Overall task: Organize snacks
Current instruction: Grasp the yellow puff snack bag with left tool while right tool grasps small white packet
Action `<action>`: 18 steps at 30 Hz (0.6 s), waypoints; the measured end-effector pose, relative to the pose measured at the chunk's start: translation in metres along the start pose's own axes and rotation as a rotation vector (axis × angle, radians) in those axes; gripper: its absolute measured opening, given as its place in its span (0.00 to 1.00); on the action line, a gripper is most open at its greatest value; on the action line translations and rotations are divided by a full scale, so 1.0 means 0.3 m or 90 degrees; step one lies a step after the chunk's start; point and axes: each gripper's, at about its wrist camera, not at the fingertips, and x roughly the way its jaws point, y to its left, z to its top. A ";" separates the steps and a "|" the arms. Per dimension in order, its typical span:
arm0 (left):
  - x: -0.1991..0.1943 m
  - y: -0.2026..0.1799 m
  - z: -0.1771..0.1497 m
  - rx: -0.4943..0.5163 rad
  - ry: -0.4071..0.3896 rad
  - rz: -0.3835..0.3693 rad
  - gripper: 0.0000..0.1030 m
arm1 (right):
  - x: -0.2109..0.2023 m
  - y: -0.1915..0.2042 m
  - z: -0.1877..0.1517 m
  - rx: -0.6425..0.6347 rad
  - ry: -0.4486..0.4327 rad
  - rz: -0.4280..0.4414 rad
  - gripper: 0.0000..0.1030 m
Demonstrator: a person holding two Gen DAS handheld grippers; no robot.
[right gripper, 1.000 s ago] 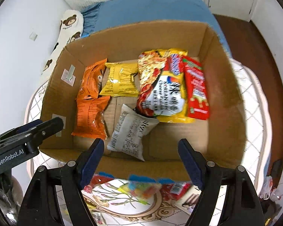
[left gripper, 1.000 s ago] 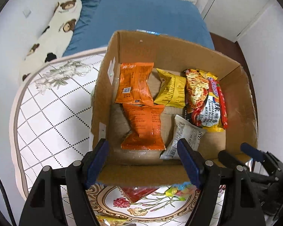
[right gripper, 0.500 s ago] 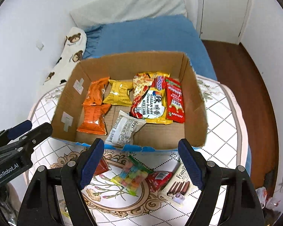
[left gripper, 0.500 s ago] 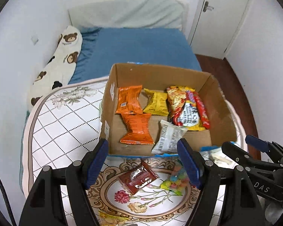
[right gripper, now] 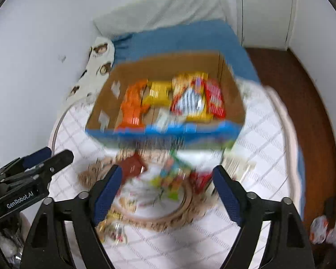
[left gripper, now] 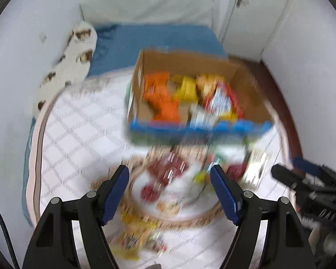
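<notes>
Loose snacks [right gripper: 168, 174] are seen scattered on the patterned counter [right gripper: 262, 148], just below the cardboard box [right gripper: 159, 69] that sits in the upper middle of both frames. Both pictures are heavily blurred, so single packets can be told only by colour.

In the right wrist view, the right gripper [right gripper: 166, 180] is held above the counter with nothing between its jaws, which are opening — a dark red packet [right gripper: 132, 165] lies just above the left jaw, and a multicoloured one is seen near the centre of the gap. In the left wrist view, the left gripper [left gripper: 170, 180] is held with jaws parted and empty, over a reddish packet [left gripper: 168, 168] and the round floral motif of the cloth.

The box is already part filled: orange packets [right gripper: 132, 109] at its left, a yellow packet [right gripper: 159, 94] beside them, and a large noodle pack [right gripper: 190, 98] at the right.

The loose pile is judged to lie straight ahead of both sets of jaws, between them and the box — the long axes of the packets cannot be told through the blur. Neither hand is clearly nearer, though the dark red packet is judged to fall more to the left hand's side.
</notes>
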 end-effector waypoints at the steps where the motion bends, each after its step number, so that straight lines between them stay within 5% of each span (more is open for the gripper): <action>1: 0.025 0.012 -0.033 0.010 0.021 0.007 0.72 | 0.019 -0.006 -0.025 0.006 0.012 0.004 0.86; 6: 0.201 0.088 -0.223 0.063 0.151 0.061 0.72 | 0.169 -0.046 -0.195 0.056 0.096 0.035 0.86; 13: 0.450 0.145 -0.442 0.105 0.307 0.070 0.72 | 0.325 0.006 -0.374 0.058 0.181 0.063 0.86; 16: 0.512 0.154 -0.477 0.091 0.316 0.071 0.71 | 0.370 0.056 -0.421 0.044 0.201 0.073 0.86; 18: 0.508 0.184 -0.486 0.049 0.286 0.070 0.53 | 0.399 0.104 -0.453 0.025 0.211 0.079 0.86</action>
